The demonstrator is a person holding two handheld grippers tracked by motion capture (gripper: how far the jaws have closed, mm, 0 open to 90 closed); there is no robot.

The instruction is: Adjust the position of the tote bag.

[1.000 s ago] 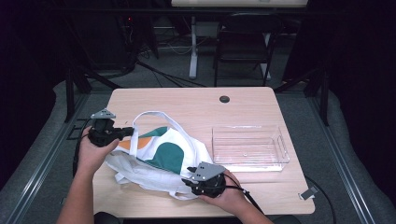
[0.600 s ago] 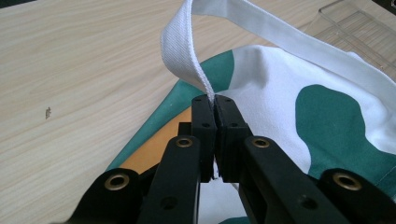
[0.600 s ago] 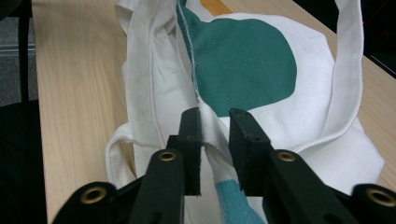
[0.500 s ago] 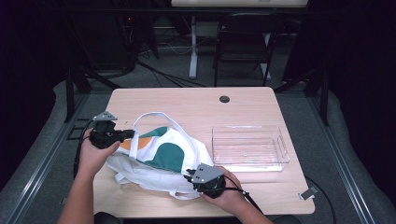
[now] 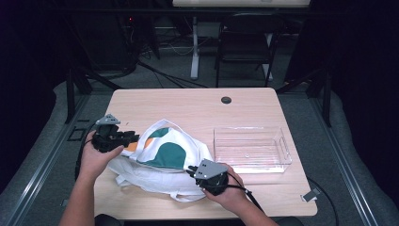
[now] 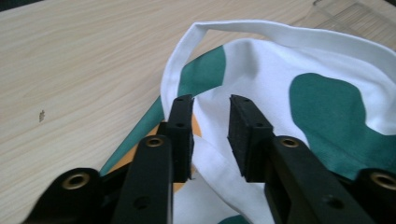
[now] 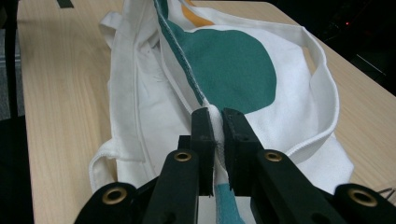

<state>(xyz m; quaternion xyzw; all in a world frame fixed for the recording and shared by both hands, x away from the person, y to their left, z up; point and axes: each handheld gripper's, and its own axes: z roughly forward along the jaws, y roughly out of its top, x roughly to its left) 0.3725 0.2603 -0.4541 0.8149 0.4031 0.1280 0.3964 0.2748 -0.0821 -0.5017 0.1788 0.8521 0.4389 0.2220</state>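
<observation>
A white tote bag (image 5: 164, 150) with green and orange patches lies crumpled on the wooden table (image 5: 188, 103). At its left edge my left gripper (image 5: 129, 138) has just been opening. In the left gripper view its jaws (image 6: 211, 105) stand apart over the bag's white cloth (image 6: 280, 60), and the pads do not press on it. At the bag's near right side my right gripper (image 5: 192, 172) has just been closing. In the right gripper view it (image 7: 215, 116) is shut on a fold of the bag's rim (image 7: 224, 60).
A clear plastic tray (image 5: 251, 148) stands right of the bag, close to my right hand. A round cable hole (image 5: 226, 100) sits near the table's far edge. Dark chairs and frame legs stand beyond the table.
The bag's raised rim has sunk slightly near the left gripper. The right gripper has edged a little closer into the bag. Both hands stay about where they were.
</observation>
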